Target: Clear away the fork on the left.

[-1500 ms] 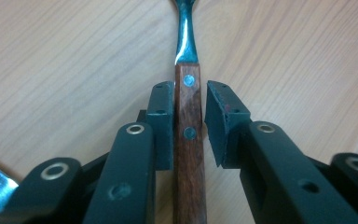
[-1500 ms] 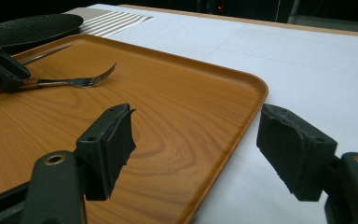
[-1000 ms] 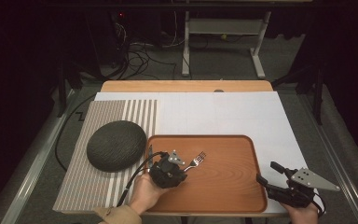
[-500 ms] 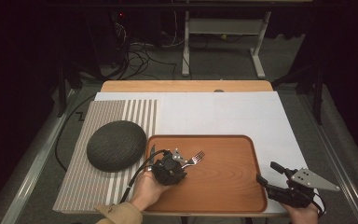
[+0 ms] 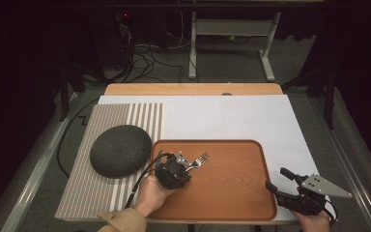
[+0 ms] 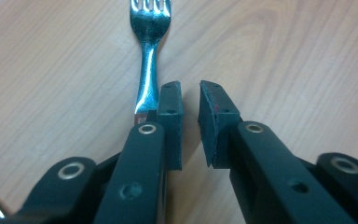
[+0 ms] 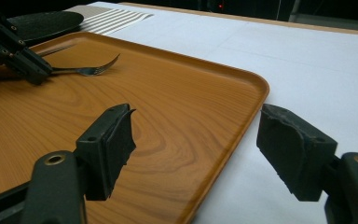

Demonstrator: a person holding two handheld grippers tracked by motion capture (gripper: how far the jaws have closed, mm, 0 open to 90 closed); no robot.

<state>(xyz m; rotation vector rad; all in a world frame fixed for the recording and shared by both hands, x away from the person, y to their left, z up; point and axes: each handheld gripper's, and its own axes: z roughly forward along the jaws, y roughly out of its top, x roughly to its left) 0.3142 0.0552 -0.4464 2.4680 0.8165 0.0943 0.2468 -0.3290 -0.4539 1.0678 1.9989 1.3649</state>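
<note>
The left tool (image 6: 190, 95), jaws slightly apart and empty, sits beside the fork (image 6: 148, 56) on the wooden tray (image 5: 232, 193). At 5 o'clock, the right tool (image 7: 196, 140) is spread wide.

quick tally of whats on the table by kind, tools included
fork: 1
wooden tray: 1
dark round bowl, upside down: 1
striped placemat: 1
white sheet: 1
hand-held tools: 2, left tool and right tool
total: 7
</note>
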